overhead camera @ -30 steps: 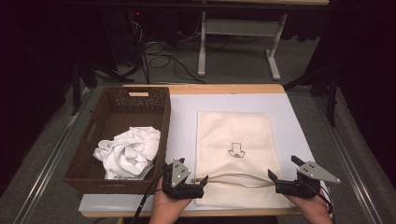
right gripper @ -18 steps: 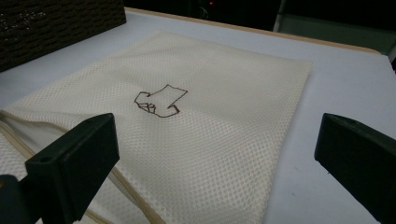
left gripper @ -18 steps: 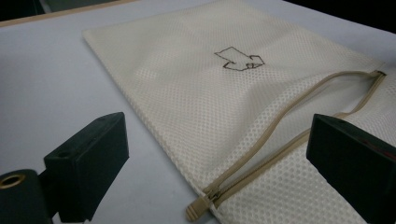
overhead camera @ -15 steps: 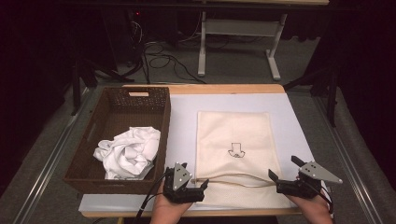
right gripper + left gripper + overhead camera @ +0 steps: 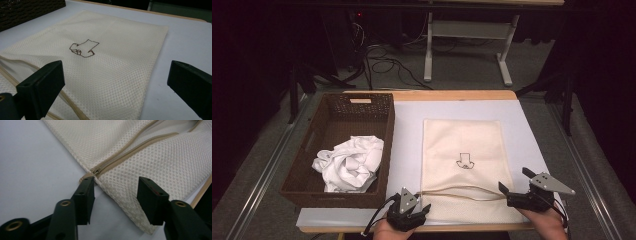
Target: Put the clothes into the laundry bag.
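Two tongs sit at the near corners of the flat cream mesh zip bag (image 5: pixel 464 160) on the tabletop (image 5: pixel 407 145), likely to hold its unzipped mouth apart. Left tongs (image 5: pixel 116 192) spread around the zipper end; right tongs (image 5: pixel 115 82) spread wide. Beside it, the brown wicker basket (image 5: pixel 307 150) holds a crumpled white cloth (image 5: pixel 349 162).

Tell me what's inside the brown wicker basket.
A crumpled white cloth lies in the basket, toward its near end. Anything beneath the cloth is covered.
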`<state>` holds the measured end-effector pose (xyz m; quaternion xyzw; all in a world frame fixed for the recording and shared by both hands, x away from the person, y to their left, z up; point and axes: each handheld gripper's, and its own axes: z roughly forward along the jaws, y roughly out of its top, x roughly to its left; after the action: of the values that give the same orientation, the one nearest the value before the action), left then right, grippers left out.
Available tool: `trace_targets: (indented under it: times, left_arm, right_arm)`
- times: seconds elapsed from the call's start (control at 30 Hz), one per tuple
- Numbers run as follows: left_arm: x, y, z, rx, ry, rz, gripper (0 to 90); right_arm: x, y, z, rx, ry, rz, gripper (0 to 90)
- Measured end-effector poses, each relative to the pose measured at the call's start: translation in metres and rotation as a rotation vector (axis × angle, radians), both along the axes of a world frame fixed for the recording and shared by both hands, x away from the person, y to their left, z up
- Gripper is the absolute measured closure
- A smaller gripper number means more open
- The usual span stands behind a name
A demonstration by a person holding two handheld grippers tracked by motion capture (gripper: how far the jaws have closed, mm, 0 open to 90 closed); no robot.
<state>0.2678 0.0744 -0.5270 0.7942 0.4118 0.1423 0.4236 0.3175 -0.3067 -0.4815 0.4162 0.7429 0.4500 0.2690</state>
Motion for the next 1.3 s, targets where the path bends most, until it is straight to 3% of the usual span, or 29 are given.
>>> trace_targets:
  times: [0.17,0.33,0.4,0.5,0.6,0.73,0.9,0.97,1.07,1.17,1.3]
  left_arm:
    - [-0.001,-0.005,-0.002,0.012,-0.005,0.013,61.9]
    - [0.0,-0.005,-0.002,0.017,-0.008,0.009,85.3]
    - [0.003,-0.002,0.001,0.047,-0.025,0.048,86.7]
    - [0.009,0.01,0.001,0.048,-0.032,0.12,86.1]
    - [0.01,0.01,-0.001,0.016,-0.026,0.121,82.6]
    - [0.01,0.009,0.004,-0.039,-0.031,0.08,64.4]
    - [0.01,0.013,0.007,-0.104,-0.023,0.047,56.4]
    - [0.009,0.013,0.008,-0.128,-0.024,0.029,53.9]
    - [0.009,0.012,0.009,-0.13,-0.019,0.016,50.6]
    - [0.009,0.012,0.009,-0.129,-0.015,0.015,51.4]
    - [0.01,0.012,0.009,-0.119,-0.006,0.009,51.4]
  right_arm:
    - [0.001,0.001,-0.001,0.0,0.009,-0.001,4.6]
    - [0.001,0.002,-0.001,0.002,0.017,-0.001,9.5]
    - [0.001,0.001,-0.002,0.0,0.024,0.002,13.2]
    - [0.001,0.0,-0.001,0.007,0.053,0.004,21.8]
    - [0.002,-0.002,0.0,0.015,0.056,-0.009,32.0]
    - [0.026,-0.002,-0.004,0.014,0.097,-0.025,31.3]
    - [0.072,-0.001,-0.01,0.01,0.167,-0.098,34.4]
    - [0.09,0.003,-0.012,-0.022,0.184,-0.123,34.5]
    - [0.113,0.005,-0.016,-0.044,0.223,-0.147,38.9]
    - [0.132,0.003,-0.021,-0.035,0.263,-0.173,41.2]
    - [0.145,0.011,-0.029,-0.068,0.314,-0.161,44.0]
